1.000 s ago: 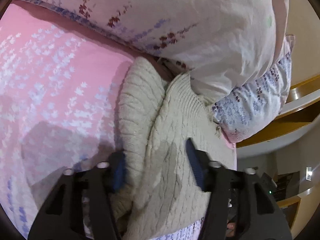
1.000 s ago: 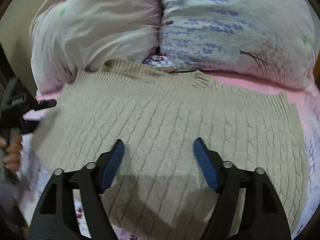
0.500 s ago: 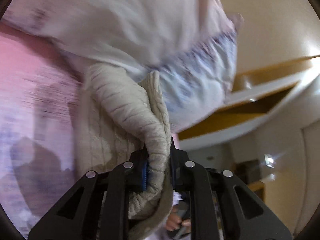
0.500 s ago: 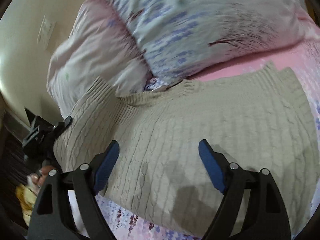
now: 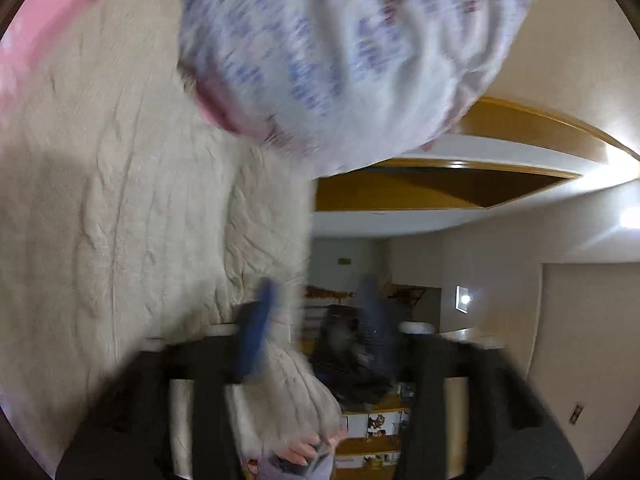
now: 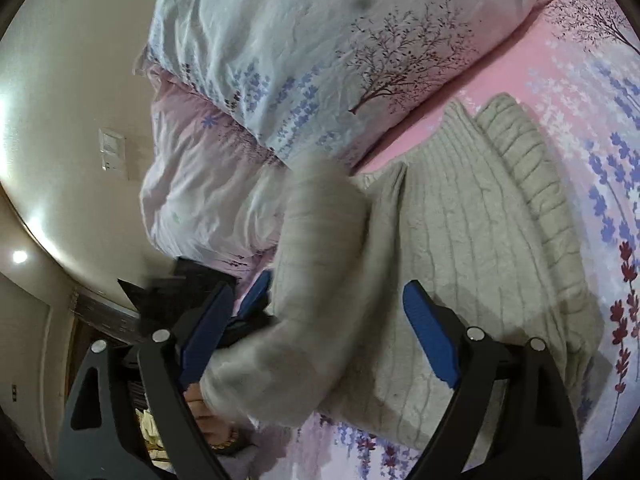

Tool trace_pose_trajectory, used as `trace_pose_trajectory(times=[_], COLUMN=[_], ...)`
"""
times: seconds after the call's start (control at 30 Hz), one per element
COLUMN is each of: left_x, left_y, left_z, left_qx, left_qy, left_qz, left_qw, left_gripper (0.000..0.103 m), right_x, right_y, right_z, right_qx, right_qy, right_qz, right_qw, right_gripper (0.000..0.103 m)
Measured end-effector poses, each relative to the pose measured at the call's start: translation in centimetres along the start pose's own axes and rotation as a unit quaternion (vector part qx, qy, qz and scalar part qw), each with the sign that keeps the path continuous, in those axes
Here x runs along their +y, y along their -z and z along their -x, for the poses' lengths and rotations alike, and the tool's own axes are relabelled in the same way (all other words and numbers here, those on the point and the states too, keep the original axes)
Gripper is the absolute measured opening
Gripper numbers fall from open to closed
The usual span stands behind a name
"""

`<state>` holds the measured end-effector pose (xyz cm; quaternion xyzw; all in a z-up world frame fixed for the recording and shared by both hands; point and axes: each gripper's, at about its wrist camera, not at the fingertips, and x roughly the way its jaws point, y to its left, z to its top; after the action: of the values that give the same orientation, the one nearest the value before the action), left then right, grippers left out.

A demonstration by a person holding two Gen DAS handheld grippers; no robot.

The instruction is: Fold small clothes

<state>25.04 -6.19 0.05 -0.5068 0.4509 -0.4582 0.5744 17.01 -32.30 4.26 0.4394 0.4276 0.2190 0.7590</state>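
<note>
A cream cable-knit sweater (image 6: 472, 248) lies on the pink floral bed sheet (image 6: 576, 92), against the pillows. Its left sleeve (image 6: 320, 264) is lifted and folded over the body, blurred by motion. In the left wrist view the sweater (image 5: 120, 200) fills the left half. My left gripper (image 5: 316, 316) is blurred, its jaws stand apart, and the sleeve (image 5: 288, 384) hangs beside the left finger (image 5: 256, 332). The left gripper also shows in the right wrist view (image 6: 224, 300). My right gripper (image 6: 316, 344) is open and empty above the sweater's lower part.
Two floral pillows (image 6: 320, 60) lie at the head of the bed, one (image 5: 340, 48) showing in the left wrist view. Beyond the bed edge are a wall with a switch (image 6: 112, 152), wooden trim (image 5: 460, 188) and room furniture (image 5: 360, 412).
My left gripper, shut on the sleeve half a second ago, has opened and swung toward the sweater's middle, carrying the sleeve over. My right gripper has turned left and stayed open.
</note>
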Motion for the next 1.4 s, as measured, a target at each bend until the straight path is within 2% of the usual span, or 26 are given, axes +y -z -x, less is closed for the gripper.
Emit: trace_pose_trajectory(times=[0.07, 0.13, 0.17, 0.2, 0.23, 0.27, 0.37, 0.4, 0.47, 0.5, 0.53, 0.63, 0.73, 0.8, 0.93, 1.03, 1.1, 1.17, 1.2, 1.23, 1.33, 1.4], left_x=[-1.8, -3.4, -3.9, -4.3, -4.4, -4.0, -3.3, -2.9, -2.0, -1.4, -0.8, 0.1, 0.1, -0.2, -1.3, -1.5, -1.2, -1.1, -1.0, -1.0, -1.1, -1.0], left_y=[0.1, 0.3, 0.4, 0.8, 1.3, 1.2, 1.8, 1.9, 2.1, 2.2, 2.2, 2.5, 2.4, 2.4, 2.6, 2.6, 2.4, 2.2, 2.2, 2.3, 2.3, 2.2], left_z=[2.0, 3.9, 4.4, 5.0, 5.2, 5.7, 5.7, 5.6, 5.9, 5.9, 5.8, 5.6, 5.1, 4.9, 5.2, 5.5, 5.2, 4.6, 4.4, 4.2, 3.7, 3.4], left_qx=[-0.022, -0.043, -0.048, -0.054, -0.057, -0.057, -0.06, -0.062, -0.064, -0.061, -0.054, -0.036, -0.034, -0.034, -0.039, -0.039, -0.035, -0.029, -0.026, -0.025, -0.021, -0.018], left_qy=[-0.025, -0.087, -0.126, -0.18, -0.218, -0.234, -0.313, -0.345, -0.375, -0.382, -0.38, -0.371, -0.366, -0.358, -0.351, -0.343, -0.344, -0.343, -0.343, -0.344, -0.345, -0.343], left_qz=[-0.038, -0.079, -0.097, -0.121, -0.142, -0.152, -0.193, -0.201, -0.205, -0.204, -0.198, -0.193, -0.194, -0.193, -0.205, -0.208, -0.204, -0.2, -0.2, -0.201, -0.207, -0.207], left_qw=[0.9987, 0.9921, 0.9861, 0.9747, 0.9638, 0.9584, 0.928, 0.915, 0.9016, 0.8995, 0.902, 0.9076, 0.9096, 0.9129, 0.913, 0.9151, 0.9157, 0.9173, 0.9176, 0.917, 0.9153, 0.9161], left_gripper=[0.073, 0.076, 0.076, 0.076, 0.076, 0.076, 0.076, 0.076, 0.076, 0.077, 0.078, 0.082, 0.082, 0.082, 0.086, 0.086, 0.086, 0.086, 0.086, 0.086, 0.086, 0.086], right_x=[0.3, 0.6, 0.6, 0.5, 0.6, 0.6, 0.7, 0.5, 0.5, 0.4, 0.5, 1.7, 2.6, 3.6, 5.8, 4.8, 2.0, -1.4, -2.5, -3.0, -1.5, -1.2], right_y=[-0.2, -0.5, -0.6, -0.6, -0.7, -0.7, -0.6, -0.5, -0.4, -0.3, -0.2, 0.6, 0.4, -0.4, -1.8, -2.3, -2.6, -2.6, -2.4, -2.2, -2.1, -1.9], right_z=[-0.6, -1.2, -1.4, -1.5, -1.8, -2.0, -3.2, -3.3, -3.2, -3.2, -3.3, -4.0, -3.8, -2.7, 0.5, 2.7, 2.8, 1.7, 1.3, 1.5, 2.7, 2.4], right_qx=[0.009, 0.015, 0.015, 0.014, 0.012, 0.012, 0.018, 0.019, 0.017, 0.018, 0.019, 0.034, 0.013, -0.019, -0.083, -0.119, -0.113, -0.079, -0.071, -0.079, -0.1, -0.088], right_qy=[0.019, 0.045, 0.055, 0.07, 0.087, 0.095, 0.119, 0.13, 0.137, 0.139, 0.139, 0.137, 0.144, 0.148, 0.157, 0.187, 0.216, 0.248, 0.246, 0.226, 0.205, 0.229], right_qz=[0.004, 0.009, 0.011, 0.012, 0.013, 0.015, 0.029, 0.033, 0.031, 0.031, 0.036, 0.074, 0.097, 0.113, 0.145, 0.141, 0.104, 0.062, 0.047, 0.039, 0.057, 0.071], right_qw=[1.0, 0.999, 0.998, 0.997, 0.996, 0.995, 0.992, 0.991, 0.99, 0.99, 0.989, 0.987, 0.985, 0.982, 0.973, 0.965, 0.964, 0.963, 0.966, 0.97, 0.972, 0.967], right_gripper=[0.087, 0.084, 0.082, 0.076, 0.071, 0.069, 0.059, 0.054, 0.051, 0.047, 0.036, 0.022, 0.017, 0.014, 0.014, 0.014, 0.014, 0.014, 0.014, 0.014, 0.014, 0.018])
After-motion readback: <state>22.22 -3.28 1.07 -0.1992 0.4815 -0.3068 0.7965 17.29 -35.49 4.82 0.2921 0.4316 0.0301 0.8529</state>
